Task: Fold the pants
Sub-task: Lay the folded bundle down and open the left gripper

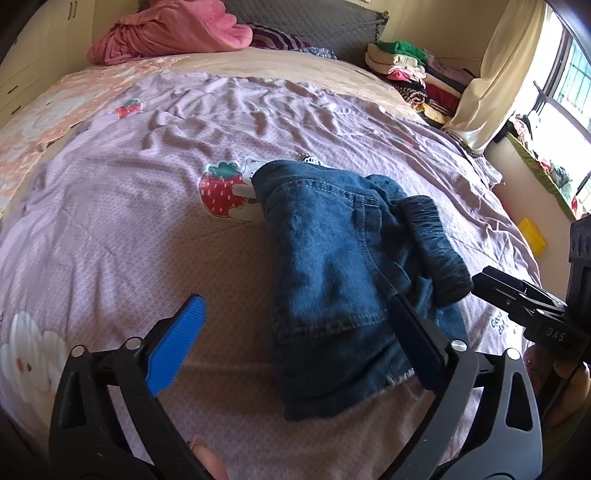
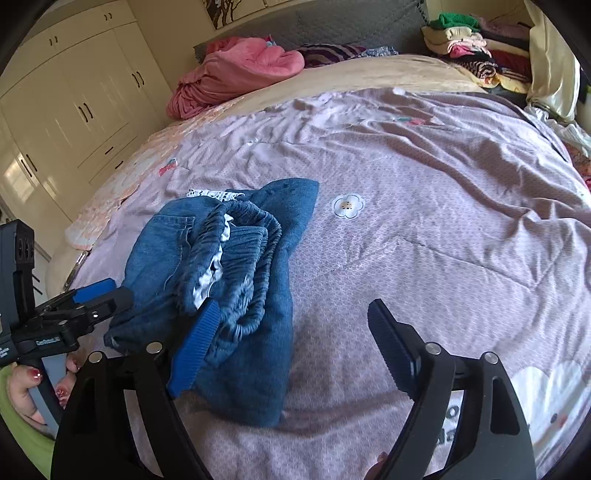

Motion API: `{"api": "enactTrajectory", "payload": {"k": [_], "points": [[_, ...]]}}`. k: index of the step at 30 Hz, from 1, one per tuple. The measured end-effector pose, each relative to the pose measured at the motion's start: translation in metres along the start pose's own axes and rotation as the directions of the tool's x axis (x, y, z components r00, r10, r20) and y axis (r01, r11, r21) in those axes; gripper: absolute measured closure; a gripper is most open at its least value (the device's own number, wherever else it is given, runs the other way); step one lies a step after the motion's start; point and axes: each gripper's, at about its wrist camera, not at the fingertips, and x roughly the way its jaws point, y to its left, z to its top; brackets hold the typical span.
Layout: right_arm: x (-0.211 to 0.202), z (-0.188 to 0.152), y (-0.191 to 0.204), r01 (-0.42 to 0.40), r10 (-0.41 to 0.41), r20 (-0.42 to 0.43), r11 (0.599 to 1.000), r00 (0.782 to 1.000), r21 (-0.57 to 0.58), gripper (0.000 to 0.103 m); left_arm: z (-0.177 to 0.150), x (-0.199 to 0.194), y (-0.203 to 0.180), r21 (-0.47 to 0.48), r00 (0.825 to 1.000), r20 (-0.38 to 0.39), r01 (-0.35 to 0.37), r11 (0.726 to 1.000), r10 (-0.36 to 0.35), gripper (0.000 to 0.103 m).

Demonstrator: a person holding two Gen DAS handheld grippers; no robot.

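Note:
Small blue denim pants point(image 1: 332, 258) lie folded in a bundle on the pink bedspread point(image 1: 129, 221). In the right wrist view the pants point(image 2: 236, 280) show their gathered elastic waistband point(image 2: 251, 236) on top. My left gripper point(image 1: 295, 317) is open just in front of the pants, its right finger over the near hem. My right gripper point(image 2: 291, 321) is open, its left pad touching the bundle's near right side. The right gripper also shows at the right edge of the left wrist view point(image 1: 517, 295), and the left gripper shows at the left edge of the right wrist view point(image 2: 88, 299).
A pink blanket heap point(image 1: 173, 33) lies at the head of the bed. A stack of folded clothes point(image 1: 413, 70) stands at the far right corner by a cream curtain point(image 1: 495, 70). White wardrobes point(image 2: 66, 110) stand left of the bed. A window point(image 1: 569, 96) is on the right.

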Motion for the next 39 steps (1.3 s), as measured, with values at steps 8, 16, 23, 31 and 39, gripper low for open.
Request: {"api": "enactTrajectory", "payload": {"k": [8,16,23,31,39], "points": [[-0.023,-0.014,0.005,0.025,-0.025,0.036,1.0,0.999,-0.006,0.01,-0.012,-0.025,-0.004,0.007,0.999,0.04,-0.008,1.0,0.008,0.01],[-0.048,-0.028,0.017,0.04,-0.038,0.073,0.999,0.997,-0.032,0.007,-0.029,-0.048,-0.007,0.021,0.997,0.078,-0.027,0.999,0.026,0.01],[-0.069,-0.044,0.029,0.042,-0.037,0.104,0.998,0.994,-0.049,0.005,-0.047,-0.064,-0.011,0.026,0.994,0.098,-0.042,0.999,0.039,0.01],[-0.085,-0.063,0.041,0.042,-0.035,0.104,0.997,0.994,-0.069,0.005,-0.07,-0.081,-0.02,0.038,0.991,0.12,-0.068,0.997,0.063,0.01],[-0.102,-0.087,0.044,0.048,-0.04,0.118,0.997,0.992,-0.063,0.005,-0.102,-0.085,-0.027,0.039,0.993,0.088,-0.076,0.996,0.073,0.01]]}}
